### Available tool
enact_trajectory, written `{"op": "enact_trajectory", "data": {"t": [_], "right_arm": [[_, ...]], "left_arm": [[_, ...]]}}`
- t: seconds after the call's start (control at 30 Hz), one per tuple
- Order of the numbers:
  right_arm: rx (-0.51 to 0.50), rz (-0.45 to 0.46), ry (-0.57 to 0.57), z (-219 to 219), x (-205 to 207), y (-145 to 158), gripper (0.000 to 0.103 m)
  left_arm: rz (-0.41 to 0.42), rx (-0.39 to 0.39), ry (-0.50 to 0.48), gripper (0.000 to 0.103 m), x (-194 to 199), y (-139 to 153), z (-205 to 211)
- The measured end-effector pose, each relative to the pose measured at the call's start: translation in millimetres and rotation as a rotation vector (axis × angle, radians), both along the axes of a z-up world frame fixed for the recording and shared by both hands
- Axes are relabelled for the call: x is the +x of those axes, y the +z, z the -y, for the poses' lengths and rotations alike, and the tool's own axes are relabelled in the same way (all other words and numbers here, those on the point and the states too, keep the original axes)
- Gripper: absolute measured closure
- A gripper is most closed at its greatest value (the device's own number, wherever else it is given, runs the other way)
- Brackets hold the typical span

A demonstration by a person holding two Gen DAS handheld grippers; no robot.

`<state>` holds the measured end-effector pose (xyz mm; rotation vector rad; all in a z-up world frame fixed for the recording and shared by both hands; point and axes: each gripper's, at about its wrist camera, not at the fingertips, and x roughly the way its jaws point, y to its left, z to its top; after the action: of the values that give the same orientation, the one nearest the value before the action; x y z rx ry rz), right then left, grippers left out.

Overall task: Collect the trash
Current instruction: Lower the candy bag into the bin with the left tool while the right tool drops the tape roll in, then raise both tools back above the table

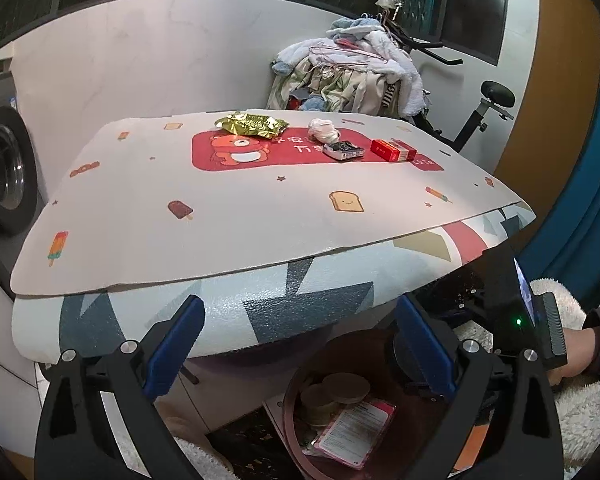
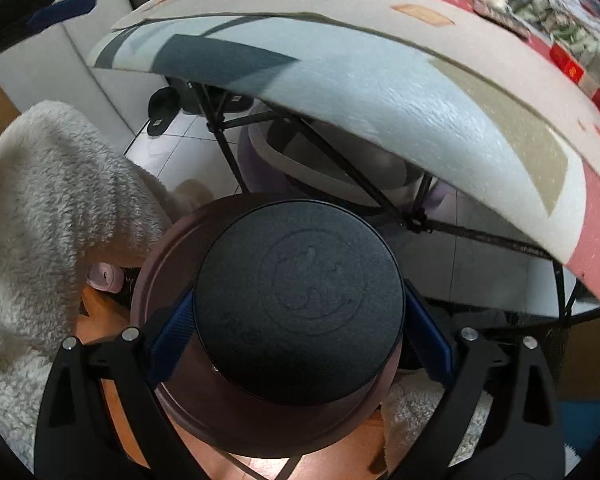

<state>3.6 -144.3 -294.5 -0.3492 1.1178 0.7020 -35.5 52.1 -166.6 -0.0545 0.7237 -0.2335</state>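
On the printed mat (image 1: 236, 216) lie a gold wrapper (image 1: 252, 125), a crumpled white wad (image 1: 323, 129), a black-and-white pack (image 1: 343, 150) and a red box (image 1: 393, 149). My left gripper (image 1: 300, 308) stands open and empty at the table's near edge. Below it sits a brown bin (image 1: 296, 432) holding a pink packet (image 1: 354, 430) and round brown pieces. My right gripper (image 2: 300, 296) is shut on a black round can (image 2: 300, 308) with an embossed face, held over the brown bin (image 2: 168, 264). In the left wrist view the right gripper's body is at the right.
The folding table's black legs (image 2: 380, 196) cross under the padded top (image 2: 380, 92). A washing machine (image 1: 4, 176) stands at the left, and a laundry pile (image 1: 352, 76) on an exercise bike is behind. A fluffy white sleeve (image 2: 52, 200) and a slipper (image 2: 162, 110) are nearby.
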Motion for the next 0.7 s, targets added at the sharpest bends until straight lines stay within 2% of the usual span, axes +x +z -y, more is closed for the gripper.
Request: {"op": "enact_trajectory", "data": {"t": [0.27,0.7], "right_arm": [[0.009,-0.016,-0.020,4,5,-2,0.010],[0.028,0.018,-0.068,16,9,8,0.006]], "left_arm": [[-0.034,-0.030,0.028,0.009,7,-6,-7],[-0.035,-0.009,0.021,0.009,6,-7,-2]]}}
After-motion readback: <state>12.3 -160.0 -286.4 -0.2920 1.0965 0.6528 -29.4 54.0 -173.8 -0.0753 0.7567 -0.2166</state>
